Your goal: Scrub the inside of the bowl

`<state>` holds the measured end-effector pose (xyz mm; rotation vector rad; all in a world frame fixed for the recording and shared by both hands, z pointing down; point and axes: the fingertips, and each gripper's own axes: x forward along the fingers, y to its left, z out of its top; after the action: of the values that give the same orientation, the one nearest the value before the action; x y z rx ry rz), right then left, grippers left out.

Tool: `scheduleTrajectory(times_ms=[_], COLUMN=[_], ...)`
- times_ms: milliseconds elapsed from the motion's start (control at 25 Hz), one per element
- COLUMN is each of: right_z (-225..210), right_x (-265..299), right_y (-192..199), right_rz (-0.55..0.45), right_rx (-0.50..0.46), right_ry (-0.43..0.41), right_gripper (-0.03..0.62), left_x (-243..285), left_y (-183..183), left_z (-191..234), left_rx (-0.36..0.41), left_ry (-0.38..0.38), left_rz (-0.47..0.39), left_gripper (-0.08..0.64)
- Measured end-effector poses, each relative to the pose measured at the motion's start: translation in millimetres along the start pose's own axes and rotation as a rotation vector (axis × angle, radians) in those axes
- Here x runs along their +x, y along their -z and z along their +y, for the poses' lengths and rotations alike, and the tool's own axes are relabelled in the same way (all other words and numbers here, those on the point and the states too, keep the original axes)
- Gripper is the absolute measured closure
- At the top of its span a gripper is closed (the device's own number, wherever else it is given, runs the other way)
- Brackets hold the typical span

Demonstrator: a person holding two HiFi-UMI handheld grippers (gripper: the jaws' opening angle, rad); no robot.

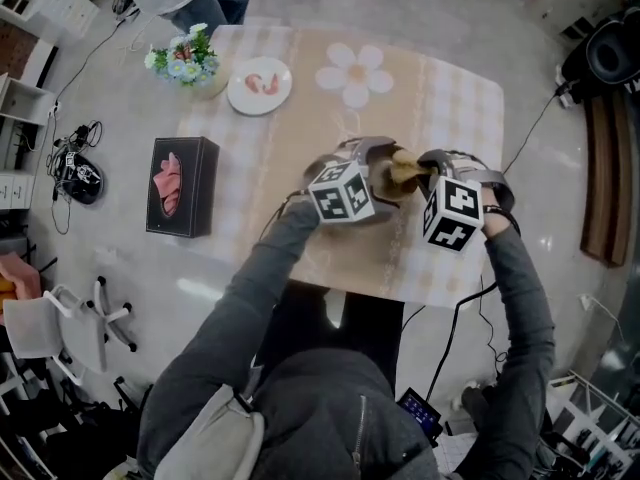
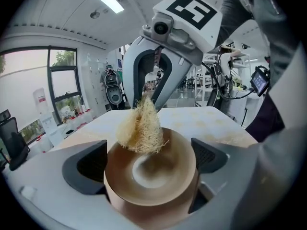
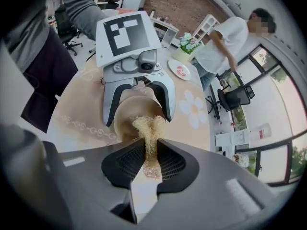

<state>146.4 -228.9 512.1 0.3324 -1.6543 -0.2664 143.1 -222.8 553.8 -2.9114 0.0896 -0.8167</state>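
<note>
The left gripper [image 2: 149, 159] has its jaws closed on a glossy tan-brown round bowl [image 2: 160, 176] sitting between them. The right gripper [image 3: 149, 163] pinches a pale straw-coloured fibrous scrubber [image 3: 149, 128]; its tuft (fanned out beyond the jaw tips) rests against the bowl's inner wall.

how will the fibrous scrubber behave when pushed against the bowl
Probably soft and springy: the scrubber is a loose fibre tuft, pinched thin in the right gripper. Likely very light; it should splay against the bowl, not slide.
</note>
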Motion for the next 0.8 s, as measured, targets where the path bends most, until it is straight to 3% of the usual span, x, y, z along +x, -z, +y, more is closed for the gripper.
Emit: scheduleTrajectory(times_ms=[480, 800], right_z=[6, 14], right_x=[24, 26], right_y=[2, 4], right_rz=[0.164, 0.257], right_rx=[-0.279, -0.355], right_ry=[0.032, 0.028], right_gripper=[0.52, 0.523], left_x=[-1, -1], left_y=[-2, -2], left_z=[0, 1], left_rx=[0.0, -0.001], left_ry=[-0.011, -0.02], left_rz=[-0.042, -0.073], left_gripper=[0.011, 0.014])
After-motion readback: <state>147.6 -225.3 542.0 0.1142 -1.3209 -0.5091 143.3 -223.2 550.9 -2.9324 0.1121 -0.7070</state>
